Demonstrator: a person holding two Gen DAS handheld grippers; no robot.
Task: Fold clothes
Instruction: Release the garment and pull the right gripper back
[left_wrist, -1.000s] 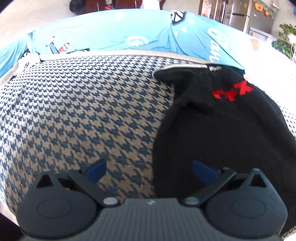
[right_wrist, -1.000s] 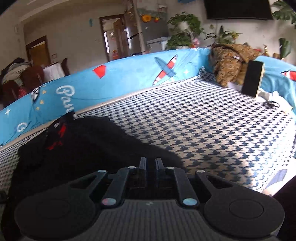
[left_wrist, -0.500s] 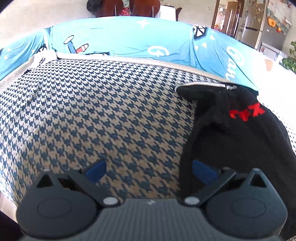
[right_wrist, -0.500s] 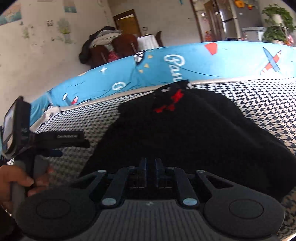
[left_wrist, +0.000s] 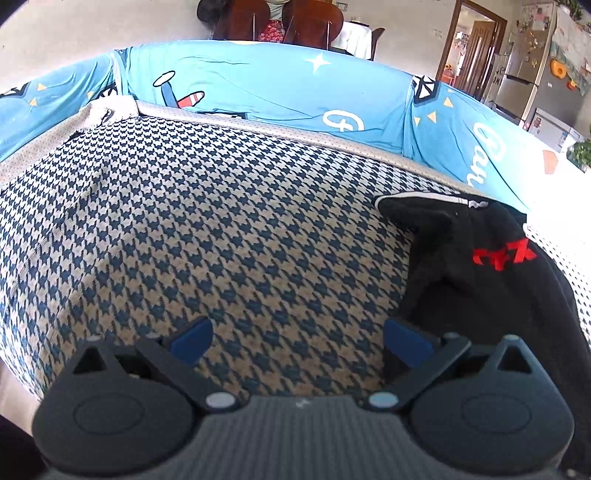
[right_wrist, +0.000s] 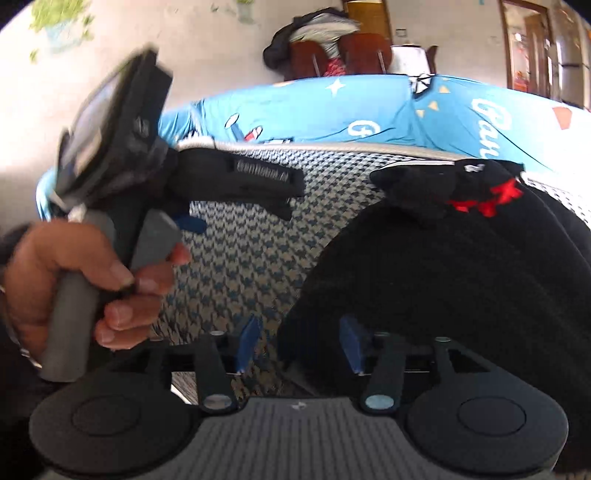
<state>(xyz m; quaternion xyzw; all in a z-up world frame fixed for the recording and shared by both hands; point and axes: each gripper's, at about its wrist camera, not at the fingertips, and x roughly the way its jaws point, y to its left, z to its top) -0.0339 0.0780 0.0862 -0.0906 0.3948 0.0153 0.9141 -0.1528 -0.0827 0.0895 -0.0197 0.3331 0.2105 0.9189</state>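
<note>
A black garment (left_wrist: 498, 295) with a red print (left_wrist: 504, 254) lies crumpled on the houndstooth mattress (left_wrist: 184, 221), to the right in the left wrist view. My left gripper (left_wrist: 297, 332) hangs open over bare mattress with nothing between its fingers; the garment's edge lies just beyond its right finger. In the right wrist view the black garment (right_wrist: 443, 277) fills the right half. My right gripper (right_wrist: 300, 343) is low at its near left edge, jaws opening; the hem lies between the blue pads without being pinched. A hand (right_wrist: 74, 280) at the left holds the left gripper's handle.
A blue cartoon-print padded wall (left_wrist: 277, 92) runs along the far side of the mattress. Behind it stand wooden chairs (left_wrist: 280, 22) piled with clothes, a doorway and a fridge (left_wrist: 517, 85). The mattress's near left edge (left_wrist: 14, 369) drops off.
My right gripper swung left across the garment and went from shut to partly open. The left gripper shifted left, away from the garment, and now shows in the right wrist view.
</note>
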